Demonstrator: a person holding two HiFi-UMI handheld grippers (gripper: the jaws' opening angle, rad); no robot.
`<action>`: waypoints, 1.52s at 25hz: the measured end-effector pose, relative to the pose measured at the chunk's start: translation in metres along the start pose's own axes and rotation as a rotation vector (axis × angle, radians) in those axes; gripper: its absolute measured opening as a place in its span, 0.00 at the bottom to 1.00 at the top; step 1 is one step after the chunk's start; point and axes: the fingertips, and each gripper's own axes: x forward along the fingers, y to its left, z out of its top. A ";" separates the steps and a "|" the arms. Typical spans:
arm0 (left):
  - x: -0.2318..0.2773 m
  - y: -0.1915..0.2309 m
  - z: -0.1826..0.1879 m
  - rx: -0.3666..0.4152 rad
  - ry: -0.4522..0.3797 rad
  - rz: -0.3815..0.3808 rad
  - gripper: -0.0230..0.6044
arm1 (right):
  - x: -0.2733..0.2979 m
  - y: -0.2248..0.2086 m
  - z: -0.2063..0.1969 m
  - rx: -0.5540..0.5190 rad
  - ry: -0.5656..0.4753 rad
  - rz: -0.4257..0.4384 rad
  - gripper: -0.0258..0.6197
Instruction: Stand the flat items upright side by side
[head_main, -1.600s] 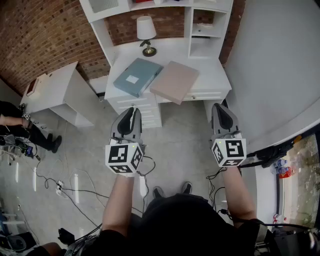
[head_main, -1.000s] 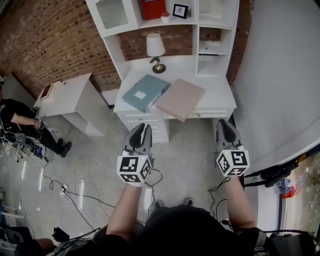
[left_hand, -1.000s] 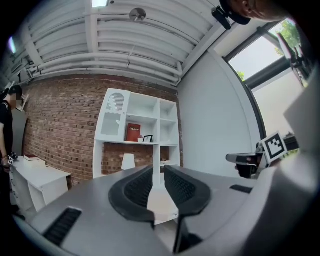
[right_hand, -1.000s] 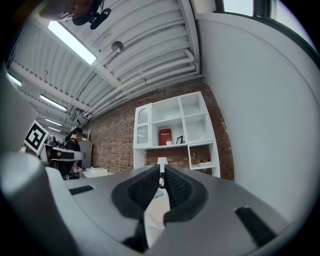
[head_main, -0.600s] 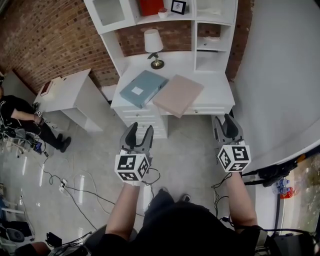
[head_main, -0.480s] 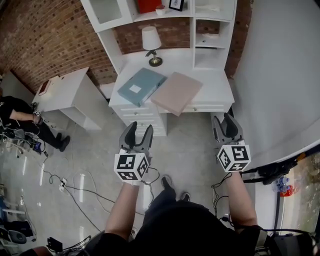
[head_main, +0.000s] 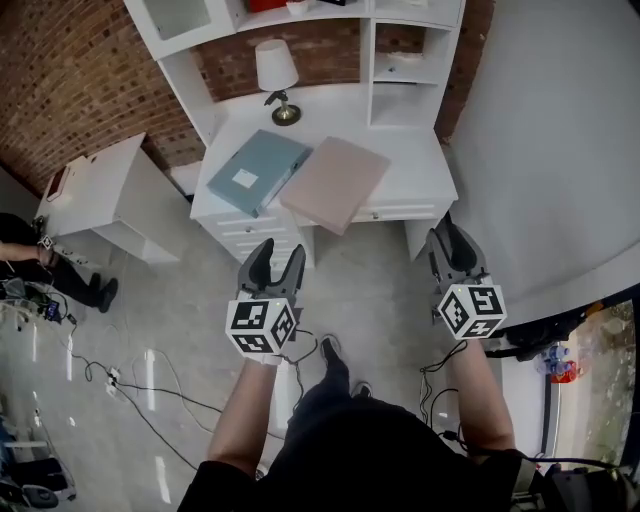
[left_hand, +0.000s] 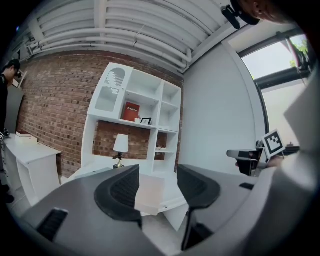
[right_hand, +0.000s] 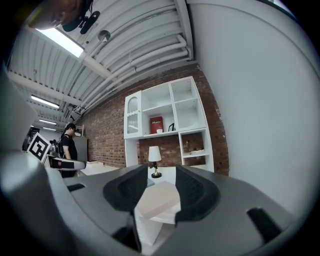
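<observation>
Both claws have sprung apart since a second ago, and the person has stepped closer to the desk (head_main: 420, 150). Left gripper (head_main: 277, 250) hangs above the floor with its jaws spread, nothing between them. Right gripper (head_main: 447, 232) is parted too, more narrowly, and just as empty. Both are well short of the desk's front edge.

On writing, there is very little to read. The blue folder (head_main: 257, 171) carries a white label (head_main: 245, 178) on its cover, too small to make out. Up on the hutch, the red book (left_hand: 131, 111) shows pale lettering in the left gripper view, but it stays unreadable. Each gripper's cube wears black-and-white square markers, no words.

Now the task's things. The blue folder lies flat on the desktop, with its long axis running diagonally from the near-left corner toward the back right. The pink folder (head_main: 335, 184) lies flat just beside it on the right, on the same slant. Its near corner juts out past the front edge, over the drawers. Whether their edges touch, I can't tell. Neither stands upright yet. Behind them the lamp (head_main: 272, 75) stands upright against the brick wall.
</observation>
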 end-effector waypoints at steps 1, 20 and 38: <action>0.010 0.007 -0.002 -0.012 0.007 -0.005 0.38 | 0.010 -0.002 -0.001 -0.001 0.007 -0.005 0.30; 0.131 0.135 -0.078 -0.296 0.183 -0.040 0.38 | 0.177 -0.010 -0.025 0.085 0.166 -0.036 0.31; 0.213 0.170 -0.135 -0.562 0.357 0.051 0.38 | 0.291 -0.084 -0.110 0.375 0.316 0.066 0.37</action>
